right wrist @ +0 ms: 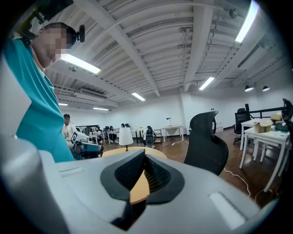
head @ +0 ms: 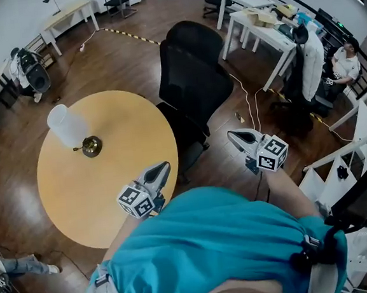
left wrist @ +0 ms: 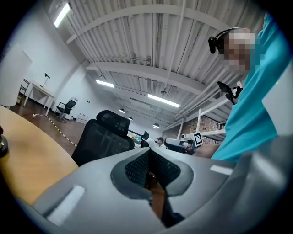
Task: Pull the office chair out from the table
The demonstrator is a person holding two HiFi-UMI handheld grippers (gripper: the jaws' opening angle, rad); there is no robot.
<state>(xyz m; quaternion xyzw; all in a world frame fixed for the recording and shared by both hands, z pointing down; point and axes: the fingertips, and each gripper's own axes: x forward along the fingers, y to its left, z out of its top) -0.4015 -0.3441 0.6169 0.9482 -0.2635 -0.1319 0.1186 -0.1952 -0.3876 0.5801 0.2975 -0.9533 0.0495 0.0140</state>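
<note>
The black office chair (head: 190,72) stands at the far right edge of the round wooden table (head: 110,187), its seat toward the table and its mesh back away from it. It also shows in the left gripper view as the chair (left wrist: 103,139) ahead to the left, and in the right gripper view as the chair (right wrist: 208,141) ahead to the right. My left gripper (head: 163,168) hovers over the table's near right rim, shut and empty. My right gripper (head: 231,134) hangs over the floor to the right of the chair, also shut with nothing in it. Neither gripper touches the chair.
A lamp (head: 70,127) with a white shade stands on the table's left part. White desks (head: 262,27) and a chair draped in white (head: 310,61) stand at the back right. A cable (head: 251,105) runs over the floor. A white shelf (head: 363,152) is at the right.
</note>
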